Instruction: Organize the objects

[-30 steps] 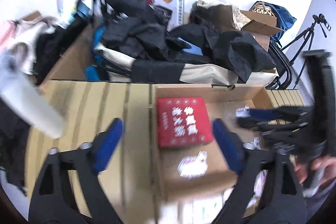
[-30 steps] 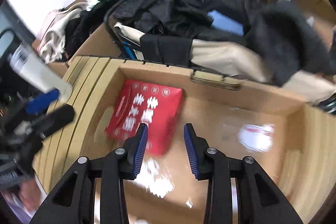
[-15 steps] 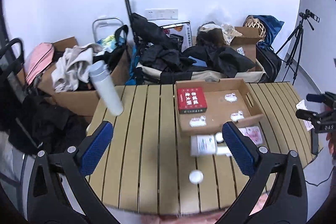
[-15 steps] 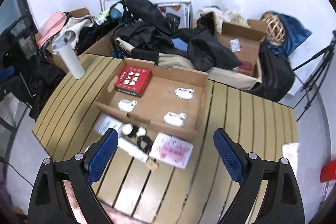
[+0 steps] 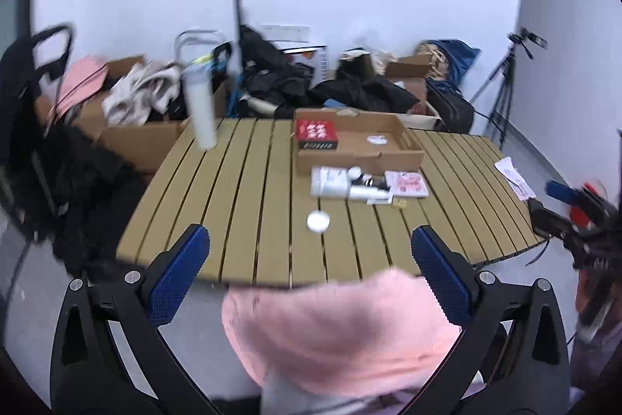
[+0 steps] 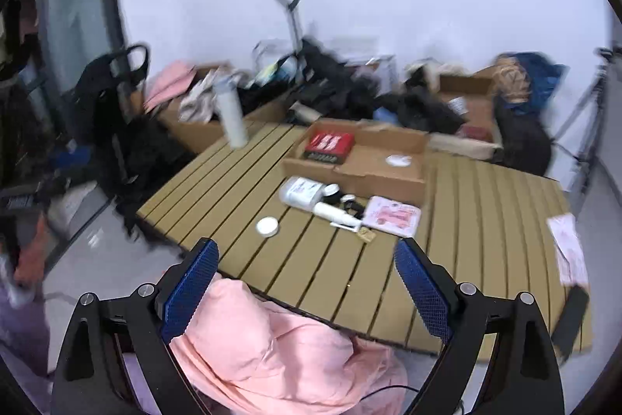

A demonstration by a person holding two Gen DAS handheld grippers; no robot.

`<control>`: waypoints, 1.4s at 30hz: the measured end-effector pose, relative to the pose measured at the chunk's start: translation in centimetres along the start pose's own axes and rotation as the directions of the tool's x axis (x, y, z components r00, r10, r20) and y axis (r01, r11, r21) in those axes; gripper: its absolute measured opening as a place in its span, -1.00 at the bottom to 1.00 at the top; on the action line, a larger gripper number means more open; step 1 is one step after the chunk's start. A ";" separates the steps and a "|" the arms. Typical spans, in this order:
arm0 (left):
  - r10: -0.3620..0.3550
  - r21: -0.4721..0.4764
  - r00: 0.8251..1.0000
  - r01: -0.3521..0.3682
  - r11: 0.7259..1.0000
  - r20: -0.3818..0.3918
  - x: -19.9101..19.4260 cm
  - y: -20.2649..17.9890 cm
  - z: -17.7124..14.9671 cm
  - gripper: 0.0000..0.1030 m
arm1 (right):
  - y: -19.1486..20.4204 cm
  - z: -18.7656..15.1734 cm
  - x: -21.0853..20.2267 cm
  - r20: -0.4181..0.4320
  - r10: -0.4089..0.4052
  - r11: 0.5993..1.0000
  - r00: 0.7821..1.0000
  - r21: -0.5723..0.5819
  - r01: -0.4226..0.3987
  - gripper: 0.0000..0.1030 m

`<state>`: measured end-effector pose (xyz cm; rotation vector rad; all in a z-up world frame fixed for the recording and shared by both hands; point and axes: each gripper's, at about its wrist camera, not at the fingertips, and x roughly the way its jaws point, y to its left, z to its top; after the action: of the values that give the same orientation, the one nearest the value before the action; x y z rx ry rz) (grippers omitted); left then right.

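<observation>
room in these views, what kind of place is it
Probably a storeroom or makeshift recording room, not a lived-in home: a slatted table stands before cardboard boxes heaped with clothes and bags, a camera tripod stands by the bare white wall, and the floor is plain.

Setting: plain white-walled room used as a makeshift recording or storage space, not a furnished home. Evidence: slatted folding worktop (image 5: 272,189); camera tripod (image 5: 505,92) by the wall; open cardboard boxes (image 5: 132,135) heaped with clothing and bags; hand trolley (image 5: 235,26); bare grey floor.
</observation>
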<state>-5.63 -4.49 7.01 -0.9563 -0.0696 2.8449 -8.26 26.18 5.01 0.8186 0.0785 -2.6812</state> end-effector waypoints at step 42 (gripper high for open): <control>-0.428 -0.205 0.827 0.377 0.903 -0.365 40.1 2.7 3.8 -0.17 | -6.2 1.8 39.6 -0.303 0.305 0.920 0.903 0.338 -0.197 -0.19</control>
<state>-39.86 -1.26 -14.15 -1.3508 -0.3637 2.2317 -42.06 19.86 -15.65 1.3000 -0.3392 -2.3022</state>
